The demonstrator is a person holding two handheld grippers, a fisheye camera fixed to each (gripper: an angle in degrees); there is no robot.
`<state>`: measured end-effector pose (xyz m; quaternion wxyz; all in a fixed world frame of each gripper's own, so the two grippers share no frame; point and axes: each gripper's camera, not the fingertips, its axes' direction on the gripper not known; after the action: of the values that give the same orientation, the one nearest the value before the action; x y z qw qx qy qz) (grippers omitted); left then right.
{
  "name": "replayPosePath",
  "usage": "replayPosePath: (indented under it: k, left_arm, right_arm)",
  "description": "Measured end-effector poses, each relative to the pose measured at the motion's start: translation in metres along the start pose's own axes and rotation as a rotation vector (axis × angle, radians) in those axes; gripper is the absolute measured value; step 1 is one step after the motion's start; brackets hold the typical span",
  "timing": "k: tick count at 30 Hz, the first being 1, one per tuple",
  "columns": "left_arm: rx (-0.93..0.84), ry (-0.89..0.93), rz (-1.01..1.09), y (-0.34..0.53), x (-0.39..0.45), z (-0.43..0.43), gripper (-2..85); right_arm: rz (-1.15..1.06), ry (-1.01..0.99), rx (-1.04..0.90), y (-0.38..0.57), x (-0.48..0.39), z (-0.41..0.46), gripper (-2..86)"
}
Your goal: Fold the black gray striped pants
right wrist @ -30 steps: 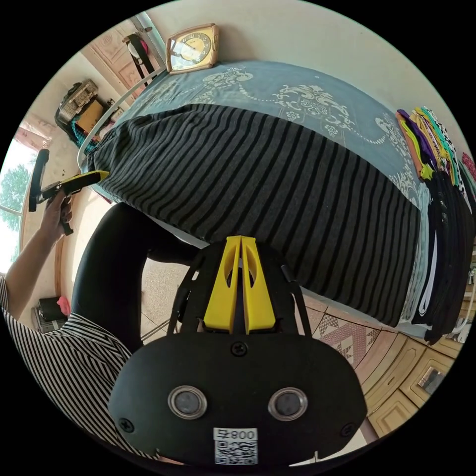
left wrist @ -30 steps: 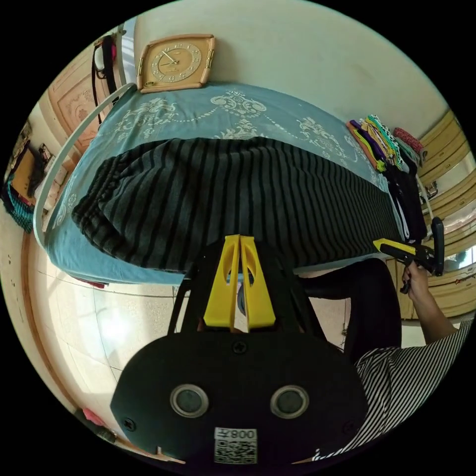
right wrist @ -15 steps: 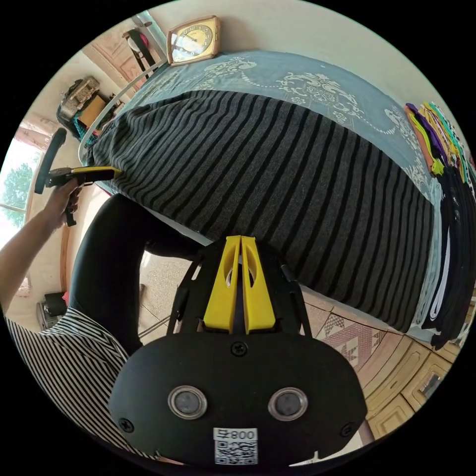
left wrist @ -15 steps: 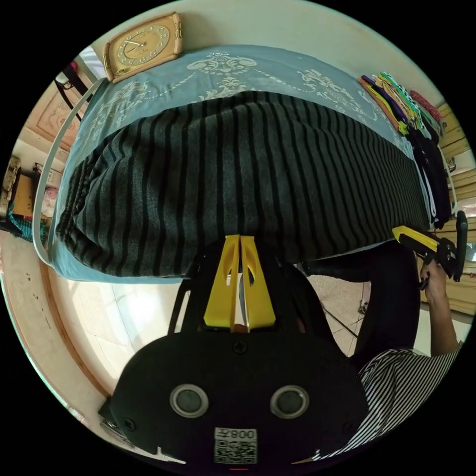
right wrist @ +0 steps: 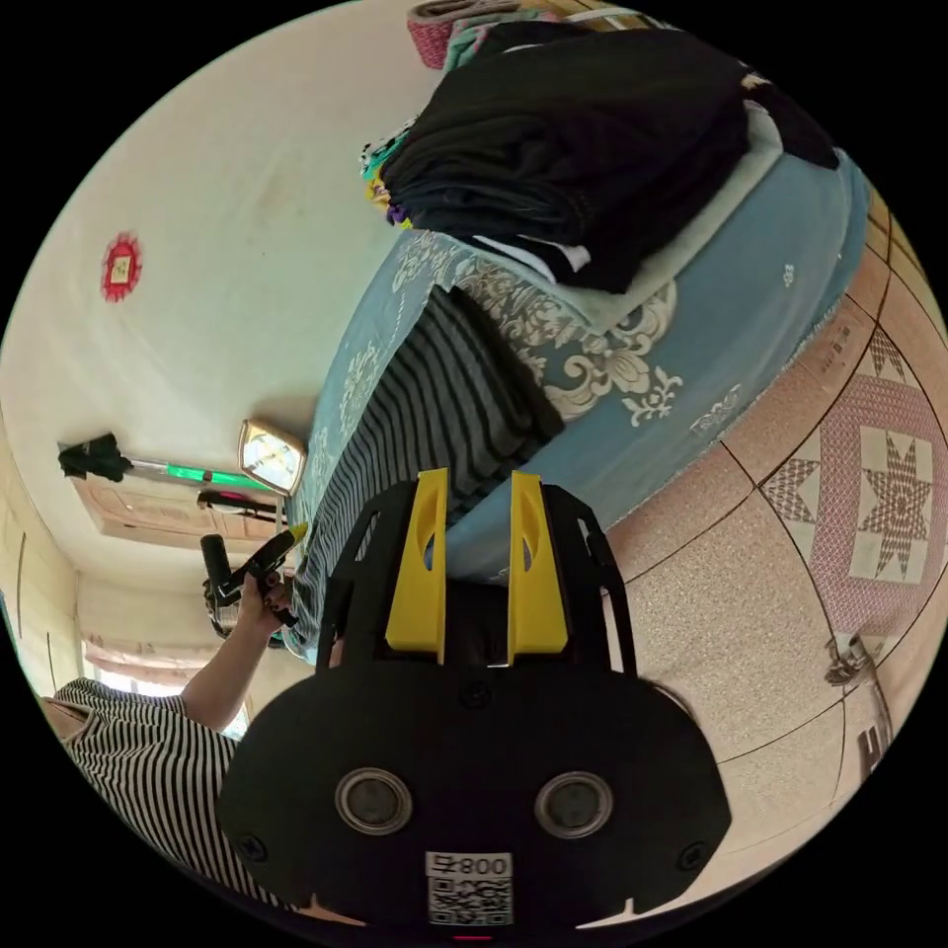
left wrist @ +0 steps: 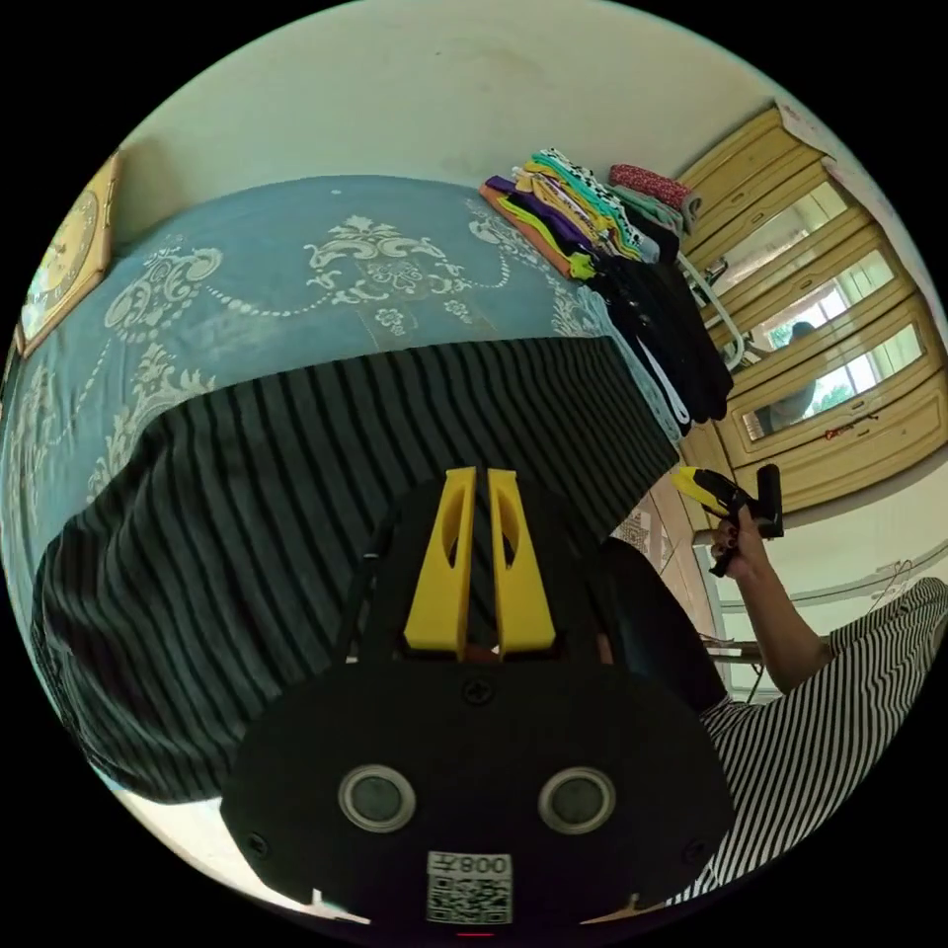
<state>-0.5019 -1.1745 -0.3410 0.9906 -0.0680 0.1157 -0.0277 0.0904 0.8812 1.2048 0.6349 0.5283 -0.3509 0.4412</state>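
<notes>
The striped pants [left wrist: 326,464] lay flat across my blue bedspread [left wrist: 296,257], their far hem near the stacked clothes [left wrist: 632,286]. My left gripper [left wrist: 479,479] stood slightly parted, empty. My right gripper [right wrist: 477,484], wider apart and empty, hung beyond the bed's edge over tiled floor [right wrist: 790,553].

striped pants [left wrist: 296,474]: 1 | bed [left wrist: 296,247]: 1 | clothes stack [left wrist: 632,276]: 1 | clock [right wrist: 269,456]: 1 | hand-held grippers: 2, left hand-held gripper [left wrist: 479,479], right hand-held gripper [right wrist: 477,479]
</notes>
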Motion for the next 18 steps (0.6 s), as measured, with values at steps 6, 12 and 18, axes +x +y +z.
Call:
replayPosePath:
  k: [6, 12, 18]
  left_arm:
    - [-0.123, 0.093, 0.282, -0.187, 0.118, 0.077, 7.3]
    - [-0.212, 0.085, 0.434, -0.326, 0.203, 0.137, 9.4]
    - [-0.298, 0.011, 0.547, -0.43, 0.264, 0.194, 10.6]
  right_arm:
    - [0.104, -0.04, 0.047, -0.006, 0.059, -0.015, 11.4]
    - [0.156, -0.073, 0.022, -0.017, 0.096, -0.012, 11.4]
    - [0.172, -0.094, 0.004, -0.029, 0.117, -0.015, 9.9]
